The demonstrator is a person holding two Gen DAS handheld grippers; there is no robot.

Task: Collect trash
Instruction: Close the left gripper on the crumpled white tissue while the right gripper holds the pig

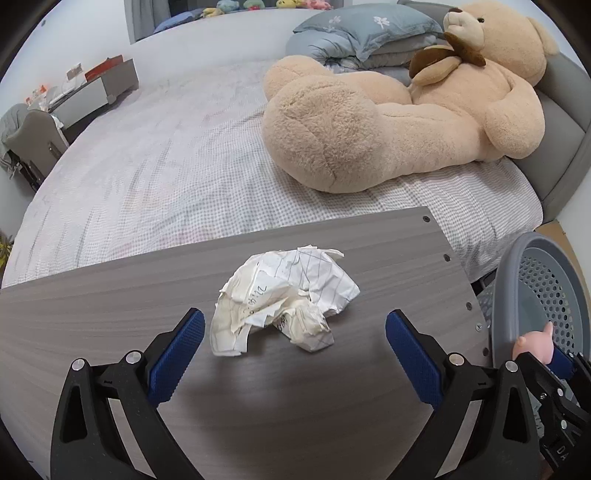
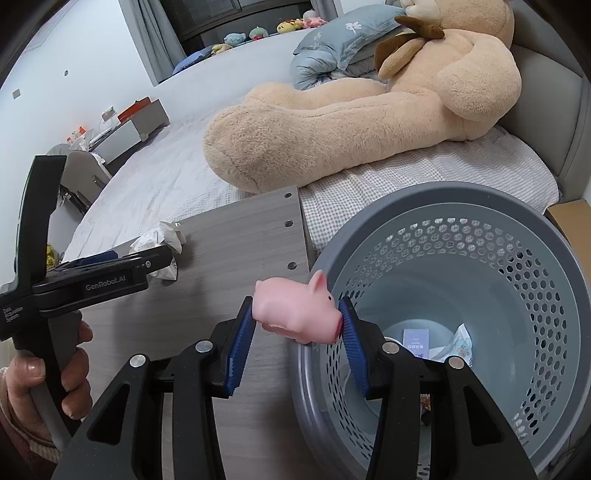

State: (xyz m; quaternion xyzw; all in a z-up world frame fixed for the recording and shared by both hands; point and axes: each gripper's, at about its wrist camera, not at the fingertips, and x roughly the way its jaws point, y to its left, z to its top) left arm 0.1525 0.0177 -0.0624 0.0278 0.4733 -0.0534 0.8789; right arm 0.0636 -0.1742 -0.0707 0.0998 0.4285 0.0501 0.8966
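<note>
A crumpled white paper ball (image 1: 284,299) lies on the grey wood-grain table (image 1: 110,332). My left gripper (image 1: 295,332) is open, its blue pads on either side of the paper's near edge, just above the table. My right gripper (image 2: 295,325) is shut on a pink toy pig (image 2: 295,312) and holds it over the near rim of the grey perforated bin (image 2: 517,258). The pig (image 1: 535,341) and the bin (image 1: 546,280) also show at the right in the left wrist view. The paper (image 2: 162,243) and the left gripper (image 2: 155,258) show at the left in the right wrist view.
The bin holds a small purple card (image 2: 415,339) and a white wrapper (image 2: 460,345). A bed with a checked sheet (image 1: 166,166) lies behind the table, with a large teddy bear (image 1: 406,118) and pillows (image 1: 358,33) on it. A cardboard box (image 2: 569,221) stands right of the bin.
</note>
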